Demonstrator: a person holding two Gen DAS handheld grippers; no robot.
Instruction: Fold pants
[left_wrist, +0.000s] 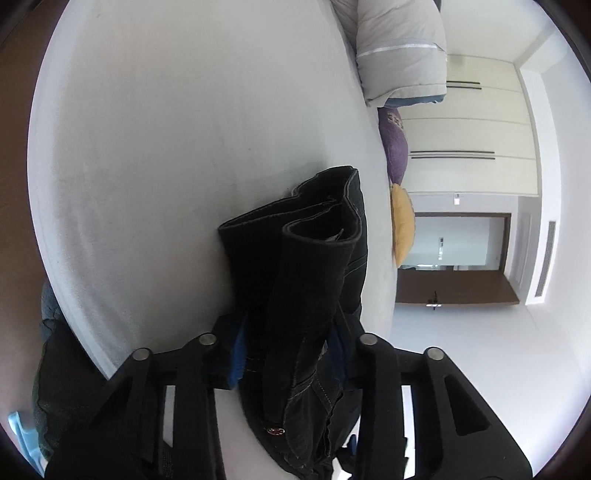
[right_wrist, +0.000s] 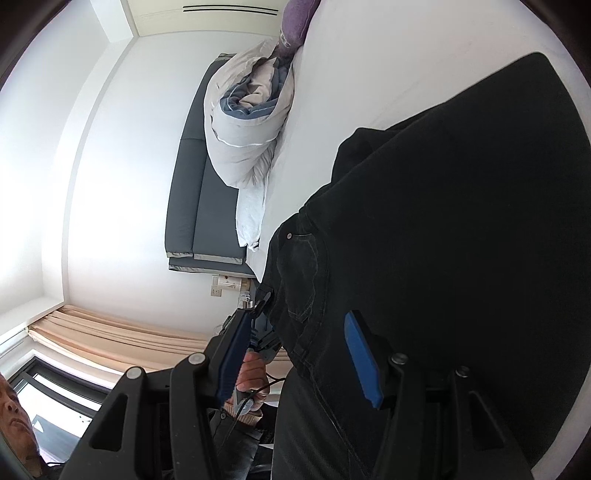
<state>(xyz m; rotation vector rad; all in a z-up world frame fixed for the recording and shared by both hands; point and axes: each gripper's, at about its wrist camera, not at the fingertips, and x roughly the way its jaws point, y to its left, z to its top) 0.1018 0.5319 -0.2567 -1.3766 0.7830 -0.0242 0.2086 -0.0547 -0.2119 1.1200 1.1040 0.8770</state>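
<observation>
The black pants (left_wrist: 295, 280) are bunched between the blue pads of my left gripper (left_wrist: 290, 350), which is shut on their waistband; a rivet button shows low down and the folded layers stick up past the fingers above the white bed sheet (left_wrist: 166, 147). In the right wrist view the pants (right_wrist: 461, 221) hang and spread wide over the sheet (right_wrist: 369, 66). My right gripper (right_wrist: 295, 358) is open, its blue pads (right_wrist: 360, 354) apart on either side of the pants' pocket edge, gripping nothing.
A rolled white duvet (right_wrist: 251, 122) lies at the head of the bed, with a purple cushion (left_wrist: 397, 147) and a yellow cushion (left_wrist: 402, 225). A dark headboard (right_wrist: 199, 206) stands behind. The person's hand (right_wrist: 255, 376) and the other gripper show beyond the right fingers.
</observation>
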